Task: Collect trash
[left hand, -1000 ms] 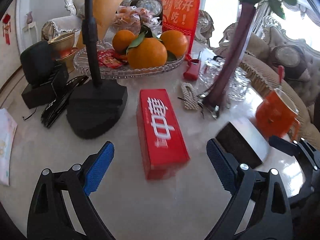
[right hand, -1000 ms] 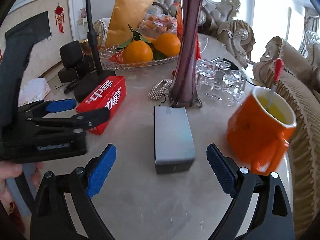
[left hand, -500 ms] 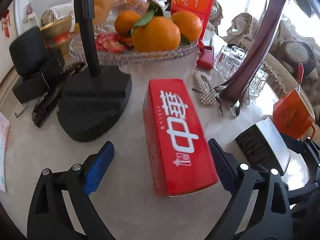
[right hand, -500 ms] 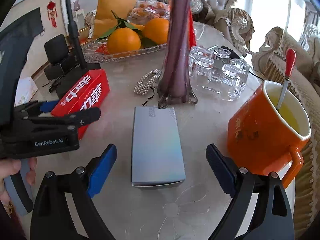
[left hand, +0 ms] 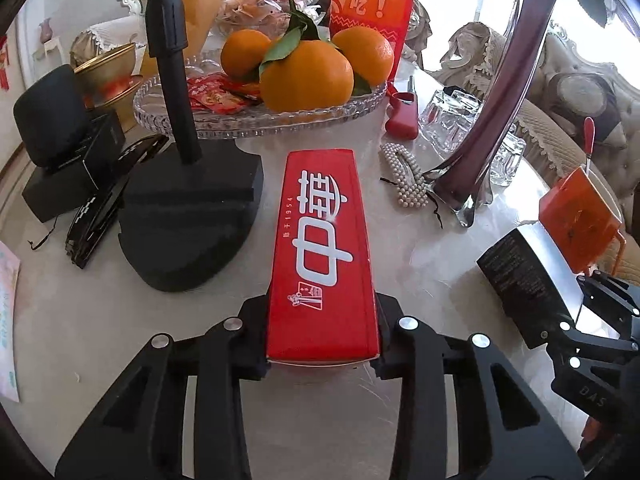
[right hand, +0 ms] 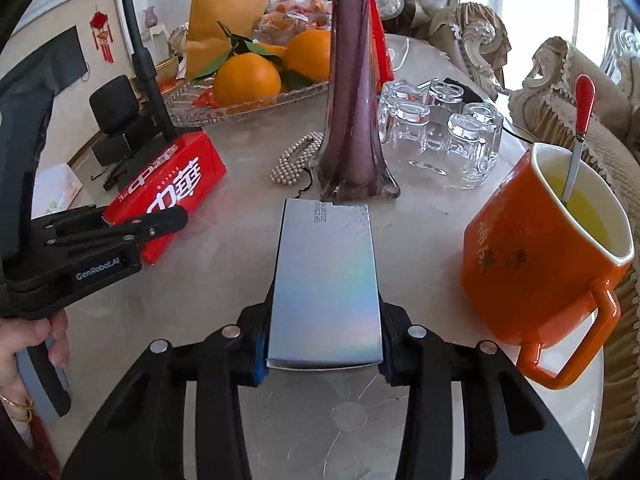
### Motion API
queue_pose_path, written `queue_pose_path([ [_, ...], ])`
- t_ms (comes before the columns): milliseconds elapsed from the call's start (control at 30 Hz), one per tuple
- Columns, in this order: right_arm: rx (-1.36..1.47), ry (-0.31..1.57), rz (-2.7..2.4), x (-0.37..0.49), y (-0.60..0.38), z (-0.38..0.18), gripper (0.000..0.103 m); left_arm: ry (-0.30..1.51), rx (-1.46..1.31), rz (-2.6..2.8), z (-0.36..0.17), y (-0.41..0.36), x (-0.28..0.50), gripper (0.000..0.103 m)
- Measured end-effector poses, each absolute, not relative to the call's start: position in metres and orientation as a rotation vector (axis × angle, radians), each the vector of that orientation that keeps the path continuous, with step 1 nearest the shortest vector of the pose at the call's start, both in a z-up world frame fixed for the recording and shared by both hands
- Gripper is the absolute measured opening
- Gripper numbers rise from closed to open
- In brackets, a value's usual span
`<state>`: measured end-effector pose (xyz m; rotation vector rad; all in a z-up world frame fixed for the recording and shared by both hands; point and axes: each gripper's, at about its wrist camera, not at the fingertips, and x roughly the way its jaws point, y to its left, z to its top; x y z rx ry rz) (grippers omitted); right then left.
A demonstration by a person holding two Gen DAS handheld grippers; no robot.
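— So where is the left claw (left hand: pixel 322 354) now?
— Clamped on the near end of the long red cardboard box with white characters (left hand: pixel 323 256). Both fingers press its sides, and the box lies flat on the pale marble table (left hand: pixel 408 240), pointing away toward the glass fruit tray with oranges (left hand: pixel 256 120).
— And the right claw (right hand: pixel 323 354)?
— Its jaws are closing on the near end of the flat silver iridescent box (right hand: pixel 326 280). The blue pads (right hand: pixel 260 354) sit against both long sides, so the box is gripped between them. That box also lies on the table, its far end just in front of the foot of the tall purple glass vase (right hand: pixel 352 120).
— What sits beside it?
— An orange square mug with yellow liquid and a red-handled spoon (right hand: pixel 548 248) stands near, to the right. Beyond the vase are upturned clear glasses (right hand: pixel 440 136) and a pearl hair clip (right hand: pixel 294 158).
— Can one claw be seen from the other?
— Yes. From the right wrist, the left claw shows at the left edge, closed on the red box, with a person's hand (right hand: pixel 28 340) under it.
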<state>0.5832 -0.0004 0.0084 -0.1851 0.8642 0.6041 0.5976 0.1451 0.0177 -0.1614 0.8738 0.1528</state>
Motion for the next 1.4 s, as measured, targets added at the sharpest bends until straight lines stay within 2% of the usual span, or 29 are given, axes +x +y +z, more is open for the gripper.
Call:
queue_pose_path([
  [267, -0.148, 0.860, 0.618, 0.569, -0.007, 0.013, 0.038, 0.843, -0.137, 0.136, 0.029, 0.128, 0.576, 0.036],
  [433, -0.075, 0.843, 0.667, 0.510, -0.024, 0.026, 0.038, 0.834, -0.065, 0.068, 0.047, 0.099, 0.508, 0.036],
  [567, 0.007, 0.797, 0.767, 0.419, -0.055, 0.049, 0.039, 0.813, -0.024, 0.034, 0.066, 0.084, 0.414, 0.036],
  [700, -0.023, 0.732, 0.835, 0.308, -0.083, 0.072, 0.039, 0.788, -0.019, -0.006, 0.082, 0.070, 0.286, 0.036],
  [900, 0.008, 0.703, 0.874, 0.150, -0.130, 0.077, 0.039, 0.758, -0.021, -0.065, 0.083, 0.044, 0.122, 0.036],
  [1000, 0.022, 0.746, 0.875, 0.096, -0.144, 0.063, 0.039, 0.777, -0.020, -0.088, 0.070, 0.025, 0.051, 0.036],
  [1133, 0.033, 0.859, 0.843, 0.060, -0.154, 0.027, 0.039, 0.850, 0.002, -0.101, 0.034, 0.000, -0.002, 0.036],
  [1400, -0.032, 1.115, 0.744, 0.057, -0.134, -0.074, 0.039, 1.047, -0.025, -0.151, -0.070, -0.029, -0.009, 0.036],
])
